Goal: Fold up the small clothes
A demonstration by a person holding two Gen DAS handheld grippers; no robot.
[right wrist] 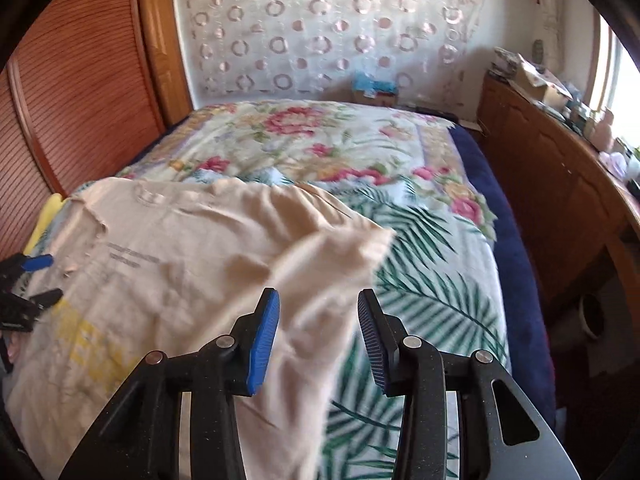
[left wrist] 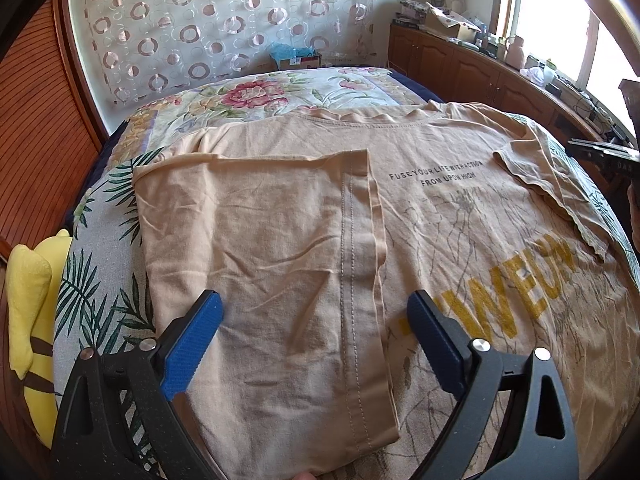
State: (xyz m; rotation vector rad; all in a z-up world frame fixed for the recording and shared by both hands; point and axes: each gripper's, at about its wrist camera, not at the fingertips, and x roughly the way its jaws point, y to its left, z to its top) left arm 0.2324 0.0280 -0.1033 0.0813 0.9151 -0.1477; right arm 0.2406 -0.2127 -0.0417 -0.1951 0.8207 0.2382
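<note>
Right wrist view is motion-blurred: shirt print unreadable there, yellow letters just a smear. Left wrist view is sharp, but the yellow word on the beige T-shirt [left wrist: 460,216] is cut by folds and only partly legible. Its lower hem runs out of frame at the bottom.

The T-shirt lies on the bed [left wrist: 280,88], print up, on a leaf-and-flower bedspread [right wrist: 432,240]. In the left view one side panel is folded over the middle, its stitched edge running down the centre; the other sleeve [left wrist: 548,184] lies crumpled toward the right edge.

Left tongs [left wrist: 316,344]: apart, wide, above the folded panel, nothing between the pads that they press on. Right tongs [right wrist: 318,336]: apart, blurred shirt fabric [right wrist: 320,264] bunched in front of and between them, pads not pressing it; whether cloth touches a pad cannot be told.

Open room: far half of the bed is bare bedspread. A wooden slatted wall [right wrist: 72,112] hems in one side, a wooden cabinet run [right wrist: 560,200] the other, with a dark blue bed edge [right wrist: 516,272] between.

Only the left view shows the yellow plush toy [left wrist: 28,300] clearly; in the right view it is a sliver. The right view catches the left tongs at its left edge, and the left view catches only a dark fragment of the right tool at its right edge.
</note>
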